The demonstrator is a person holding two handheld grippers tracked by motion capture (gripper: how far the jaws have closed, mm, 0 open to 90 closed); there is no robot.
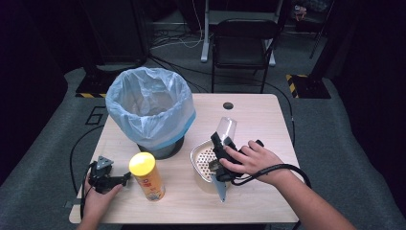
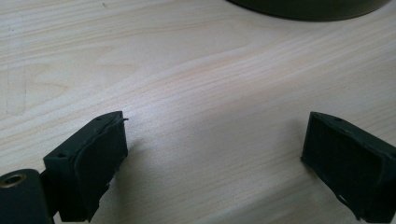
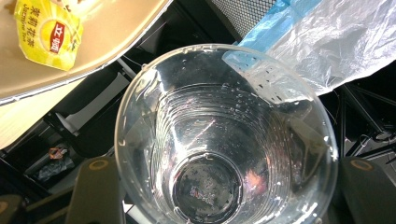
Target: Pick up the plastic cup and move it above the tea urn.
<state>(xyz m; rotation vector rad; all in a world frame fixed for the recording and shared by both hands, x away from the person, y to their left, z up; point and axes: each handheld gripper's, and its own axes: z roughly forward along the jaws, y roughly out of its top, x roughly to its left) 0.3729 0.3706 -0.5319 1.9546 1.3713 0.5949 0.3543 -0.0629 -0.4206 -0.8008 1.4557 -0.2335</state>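
1. Left gripper (image 1: pixel 125 179), near left: matte black body, topped by a grey three-cornered plate with small holes.
2. Black cable looping away from it along the near left edge.
3. Seen close up: two blocky black jaws, ribbed rubber pads, small screw holes, a brass-coloured insert in a round black boss.
4. Right gripper (image 1: pixel 225 142), right of centre: black body, thick black cable curving rightwards.
5. Both forearms bare, no sleeves visible.

Clear glossy plastic cup (image 3: pixel 224 135); pale matt wood-grain table (image 2: pixel 196 70); thin crinkled plastic bin liner (image 1: pixel 148 103).
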